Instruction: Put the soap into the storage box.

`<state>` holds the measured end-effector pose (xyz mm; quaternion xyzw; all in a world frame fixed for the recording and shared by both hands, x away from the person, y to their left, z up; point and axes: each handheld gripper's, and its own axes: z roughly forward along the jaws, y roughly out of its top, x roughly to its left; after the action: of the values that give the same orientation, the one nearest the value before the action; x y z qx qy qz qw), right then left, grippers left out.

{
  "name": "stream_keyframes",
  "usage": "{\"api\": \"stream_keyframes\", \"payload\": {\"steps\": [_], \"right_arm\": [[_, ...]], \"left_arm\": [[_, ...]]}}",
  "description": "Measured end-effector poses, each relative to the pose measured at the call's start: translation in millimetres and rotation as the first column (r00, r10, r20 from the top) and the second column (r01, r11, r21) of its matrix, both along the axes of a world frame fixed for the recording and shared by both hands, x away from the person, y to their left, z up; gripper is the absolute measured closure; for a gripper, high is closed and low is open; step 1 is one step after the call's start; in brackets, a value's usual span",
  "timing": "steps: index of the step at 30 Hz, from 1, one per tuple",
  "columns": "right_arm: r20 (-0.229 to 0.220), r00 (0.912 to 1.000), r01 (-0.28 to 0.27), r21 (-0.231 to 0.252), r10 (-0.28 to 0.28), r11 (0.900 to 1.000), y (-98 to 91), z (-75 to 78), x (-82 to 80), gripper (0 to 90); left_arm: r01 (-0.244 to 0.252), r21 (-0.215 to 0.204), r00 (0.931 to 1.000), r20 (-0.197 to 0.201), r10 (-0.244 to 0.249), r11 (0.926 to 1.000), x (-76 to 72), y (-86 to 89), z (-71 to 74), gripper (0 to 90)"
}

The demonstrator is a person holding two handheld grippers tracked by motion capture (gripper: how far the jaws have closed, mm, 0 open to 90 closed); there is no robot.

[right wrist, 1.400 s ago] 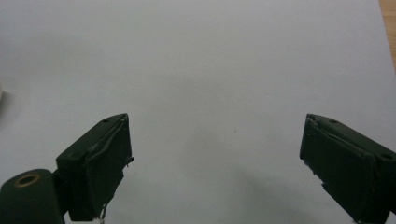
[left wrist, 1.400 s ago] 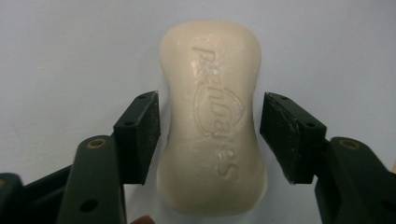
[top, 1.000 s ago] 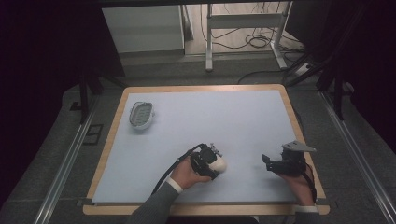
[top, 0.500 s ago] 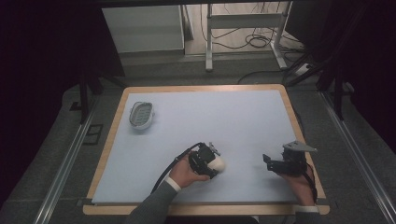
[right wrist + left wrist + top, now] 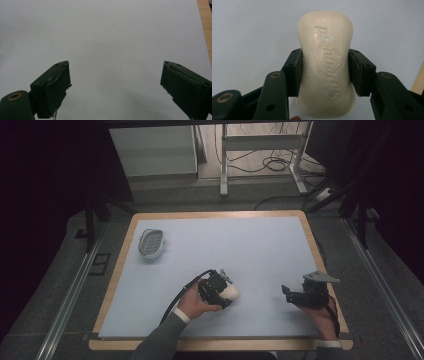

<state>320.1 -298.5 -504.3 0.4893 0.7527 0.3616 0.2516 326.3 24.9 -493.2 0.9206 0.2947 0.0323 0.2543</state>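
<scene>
Dark room — cables (image 5: 280, 165) on grey floor (image 5: 60, 285).

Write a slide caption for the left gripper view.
Left hand-held gripper clamps a cream soap bar by its narrow waist above the pale blue table.

Open mat (image 5: 225, 250) beyond soap dish (image 5: 151, 243)

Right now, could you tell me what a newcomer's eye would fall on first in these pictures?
First, the cream-white bar of soap with embossed lettering, clamped across its middle by the left gripper near the front of the pale blue table mat. Next, the right gripper, jaws wide apart with nothing between them, at the mat's front right. Last, the oval white ridged soap dish, alone at the far left.
</scene>
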Motion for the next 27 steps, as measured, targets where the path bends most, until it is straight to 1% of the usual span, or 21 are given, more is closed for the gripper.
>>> {"api": "stream_keyframes", "payload": {"steps": [12, 14, 17, 21, 26, 27], "right_arm": [[-0.005, 1.0000, -0.001, 0.000, 0.001, 1.0000, -0.1, -0.7, 0.5, 8.9], [-0.003, 1.0000, -0.003, -0.002, 0.003, 1.0000, -0.2, -0.8, 0.4, 8.9], [-0.004, 1.0000, 0.000, 0.001, 0.000, 1.0000, -0.4, -0.4, 0.3, 8.9], [-0.003, 1.0000, -0.001, 0.000, 0.001, 1.0000, -1.1, -0.3, 0.3, 8.9], [-0.003, 1.0000, -0.001, 0.000, 0.001, 1.0000, -1.0, -0.3, 0.3, 8.9], [-0.003, 1.0000, 0.000, 0.000, 0.000, 1.0000, -1.1, -0.3, 0.4, 8.9]], "left_arm": [[-0.026, -0.013, 0.9997, -0.003, 0.026, 0.9996, 6.5, 14.5, 6.0, 49.3], [-0.040, -0.019, 0.9992, 0.002, 0.040, 0.9990, 7.7, 17.9, 8.9, 49.3], [-0.042, -0.021, 0.9991, 0.005, 0.042, 0.9989, 8.8, 20.8, 10.9, 49.3], [-0.073, -0.041, 0.9972, 0.012, 0.074, 0.9965, 10.9, 29.2, 15.5, 49.3], [-0.088, -0.056, 0.9960, 0.010, 0.089, 0.9945, 12.7, 36.1, 18.2, 49.3], [-0.093, -0.059, 0.9956, 0.009, 0.094, 0.9939, 14.0, 39.6, 19.2, 49.3]]}}
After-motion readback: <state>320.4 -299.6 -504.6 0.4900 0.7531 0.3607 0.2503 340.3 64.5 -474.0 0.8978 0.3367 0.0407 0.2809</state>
